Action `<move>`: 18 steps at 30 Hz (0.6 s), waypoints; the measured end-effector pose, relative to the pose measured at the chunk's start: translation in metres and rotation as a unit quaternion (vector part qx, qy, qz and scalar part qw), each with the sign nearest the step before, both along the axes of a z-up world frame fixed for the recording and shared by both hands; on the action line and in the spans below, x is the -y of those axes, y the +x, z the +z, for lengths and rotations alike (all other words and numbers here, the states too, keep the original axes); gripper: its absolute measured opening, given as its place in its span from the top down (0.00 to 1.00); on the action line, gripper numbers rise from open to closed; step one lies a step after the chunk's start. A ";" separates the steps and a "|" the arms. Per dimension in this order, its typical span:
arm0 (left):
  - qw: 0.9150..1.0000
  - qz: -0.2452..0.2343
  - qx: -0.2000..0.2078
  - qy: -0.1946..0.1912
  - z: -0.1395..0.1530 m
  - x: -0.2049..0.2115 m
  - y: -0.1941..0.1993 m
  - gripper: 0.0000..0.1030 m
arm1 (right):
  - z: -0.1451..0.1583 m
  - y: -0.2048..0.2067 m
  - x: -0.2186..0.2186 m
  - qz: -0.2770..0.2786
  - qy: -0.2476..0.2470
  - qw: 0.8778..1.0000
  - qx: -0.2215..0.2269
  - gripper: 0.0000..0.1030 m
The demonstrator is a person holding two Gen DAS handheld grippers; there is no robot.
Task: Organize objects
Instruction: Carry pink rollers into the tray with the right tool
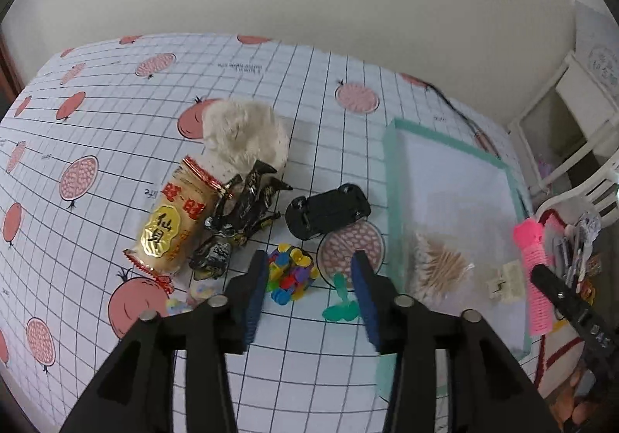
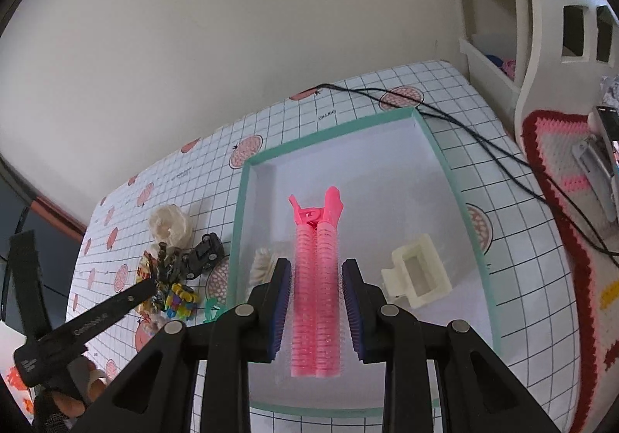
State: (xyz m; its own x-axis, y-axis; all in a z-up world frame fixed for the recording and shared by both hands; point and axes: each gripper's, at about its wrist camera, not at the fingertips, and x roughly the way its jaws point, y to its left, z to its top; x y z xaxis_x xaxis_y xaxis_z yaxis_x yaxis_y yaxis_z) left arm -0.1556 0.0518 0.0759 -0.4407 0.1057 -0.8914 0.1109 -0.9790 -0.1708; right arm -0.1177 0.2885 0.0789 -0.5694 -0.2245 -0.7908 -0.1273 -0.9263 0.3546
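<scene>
Left wrist view
Surface: bench point(image 1: 116, 170) under a white grid cloth printed with red fruit; plain pale wall behind it.
Left claw point(image 1: 309, 278): wide open, holding nothing, above the near middle of the cloth.
Between its fingers: a multicolour plastic-piece cluster point(image 1: 291, 272) and a small green plastic piece point(image 1: 340, 303) lying on the cloth.
Left group: rice-cracker packet point(image 1: 176, 218), dark foil candy wrappers point(image 1: 241, 210), fluffy white ball point(image 1: 247, 133) farther back.
Middle: black toy car point(image 1: 328, 209), just left of the tray.
Tray point(image 1: 394, 178): shallow, teal-rimmed, right side of the bench; cotton swabs point(image 1: 441, 266) and a cream hair claw clip point(image 1: 506, 282) lie inside.
Right edge: pink hair roller point(image 1: 536, 278) in view at the tray's right; white furniture beyond the bench.
Open room: the far left of the cloth is bare.

Right wrist view
Right claw point(image 2: 316, 301): part open over the tray point(image 2: 241, 224); the pink hair roller point(image 2: 317, 297) stands lengthwise between the fingers, gaps show at both sides, and I cannot tell whether it is gripped.
Tray contents: clip point(image 2: 416, 274) right of the roller, swabs point(image 2: 261, 265) left.
Edges: black cables point(image 2: 464, 127) cross the far right corner; crocheted mat point(image 2: 572, 178) at right.
Left claw point(image 2: 153, 288): over the wrappers, a person's hand point(image 2: 73, 398) below.
</scene>
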 end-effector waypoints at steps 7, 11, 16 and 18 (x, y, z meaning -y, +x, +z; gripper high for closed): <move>0.999 -0.015 0.028 -0.041 -0.028 -0.009 -0.010 0.52 | -0.007 -0.003 0.005 0.007 0.004 1.000 0.010 0.72; 0.997 -0.019 0.041 -0.056 -0.039 -0.011 -0.012 0.52 | -0.012 -0.004 0.007 0.011 0.007 1.000 0.017 0.72; 0.997 -0.022 0.052 -0.060 -0.051 -0.011 -0.014 0.52 | -0.018 -0.007 0.010 0.017 0.010 1.000 0.025 0.72; 0.997 -0.020 0.055 -0.057 -0.053 -0.011 -0.015 0.52 | -0.020 -0.008 0.010 0.017 0.011 0.999 0.027 0.72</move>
